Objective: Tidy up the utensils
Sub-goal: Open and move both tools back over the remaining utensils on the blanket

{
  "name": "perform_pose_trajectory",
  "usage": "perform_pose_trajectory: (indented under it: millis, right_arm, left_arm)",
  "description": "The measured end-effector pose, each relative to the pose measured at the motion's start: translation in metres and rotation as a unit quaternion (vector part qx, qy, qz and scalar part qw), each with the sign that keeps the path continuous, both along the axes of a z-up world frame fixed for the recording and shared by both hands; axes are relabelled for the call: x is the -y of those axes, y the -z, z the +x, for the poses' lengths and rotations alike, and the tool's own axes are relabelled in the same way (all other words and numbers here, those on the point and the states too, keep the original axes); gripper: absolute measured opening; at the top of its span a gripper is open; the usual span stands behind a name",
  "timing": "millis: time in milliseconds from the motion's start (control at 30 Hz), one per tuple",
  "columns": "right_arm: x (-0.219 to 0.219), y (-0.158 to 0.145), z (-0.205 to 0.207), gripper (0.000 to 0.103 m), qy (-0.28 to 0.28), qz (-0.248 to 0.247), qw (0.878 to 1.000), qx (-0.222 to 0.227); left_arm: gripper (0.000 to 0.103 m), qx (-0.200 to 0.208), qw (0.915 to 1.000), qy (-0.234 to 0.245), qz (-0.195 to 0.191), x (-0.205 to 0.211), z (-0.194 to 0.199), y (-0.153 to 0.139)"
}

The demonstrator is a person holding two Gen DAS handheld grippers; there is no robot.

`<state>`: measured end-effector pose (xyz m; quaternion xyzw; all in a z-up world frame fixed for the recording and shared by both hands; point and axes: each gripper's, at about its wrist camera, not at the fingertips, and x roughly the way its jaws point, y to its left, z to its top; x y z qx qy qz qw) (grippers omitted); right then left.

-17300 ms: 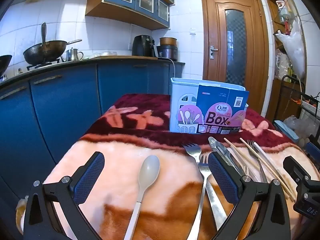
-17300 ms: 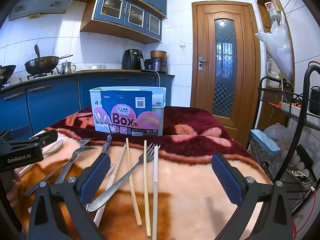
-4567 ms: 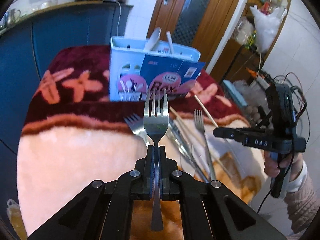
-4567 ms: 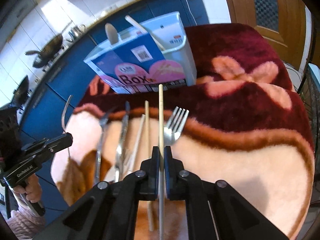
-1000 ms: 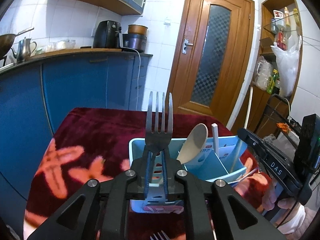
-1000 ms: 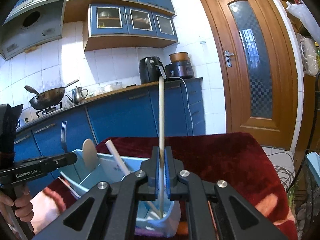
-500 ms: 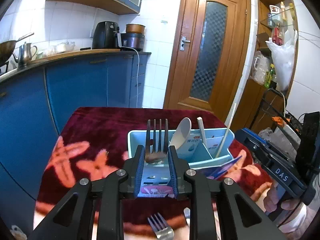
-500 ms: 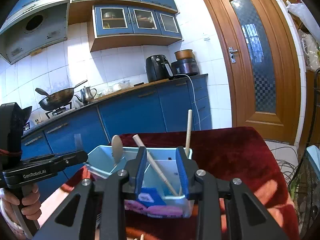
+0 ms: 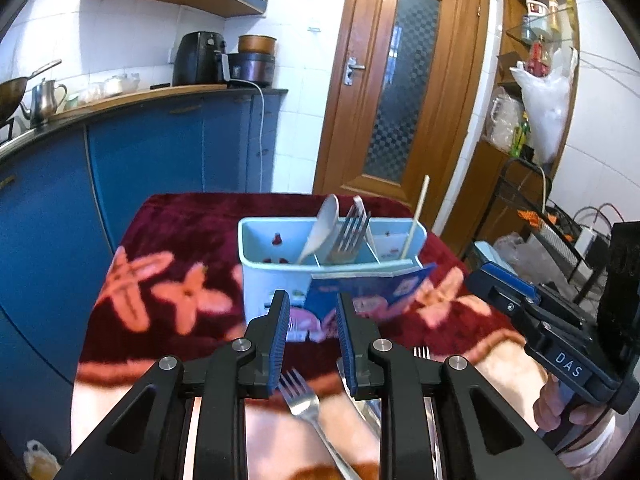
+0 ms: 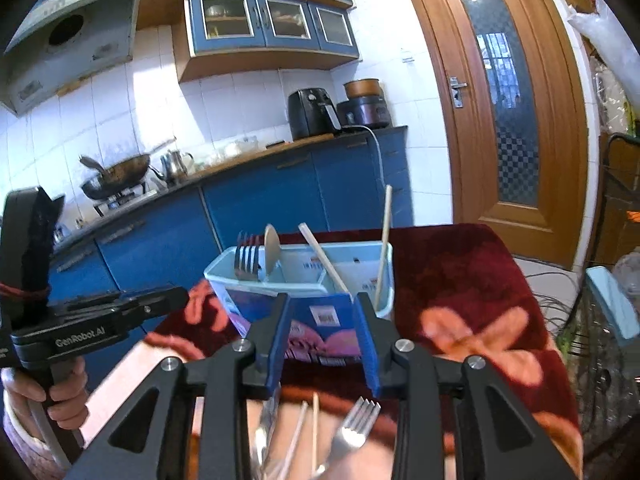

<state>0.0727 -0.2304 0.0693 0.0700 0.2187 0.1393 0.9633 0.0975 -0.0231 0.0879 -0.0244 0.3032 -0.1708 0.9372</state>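
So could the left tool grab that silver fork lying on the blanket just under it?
Probably yes. The left tool is open and empty, and the silver metal fork lies uncovered on the pink fleece blanket right below, nothing on top of it.

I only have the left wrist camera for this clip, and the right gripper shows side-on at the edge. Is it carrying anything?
Observer: No. In the right wrist view the right gripper is open with nothing between its pads; its jaws have just been opening.
Operator: So where is the wooden chopstick standing?
Observer: The wooden chopstick stands nearly upright in the right-end compartment of the organizer box.
Operator: What is left near that gripper?
Observer: Below its jaws, two thin sticks, blurred but probably chopsticks, lie on the blanket just left of a fork.
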Motion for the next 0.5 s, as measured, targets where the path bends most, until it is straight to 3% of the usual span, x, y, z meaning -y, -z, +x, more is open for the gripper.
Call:
perform_pose_trajectory:
  millis: [100, 500]
  right_arm:
    - [-0.002, 0.007, -0.006, 0.035, 0.015, -0.018, 0.999, -0.024]
    - [0.005, 0.044, -0.013, 0.039, 0.019, 0.000, 0.993, -0.119]
  left_arm:
    - [0.024, -0.008, 0.9999, -0.001, 0.007, 0.002, -0.008, 0.006]
    - [0.024, -0.069, 0.9976, -0.008, 0.006, 0.001, -0.014, 0.041]
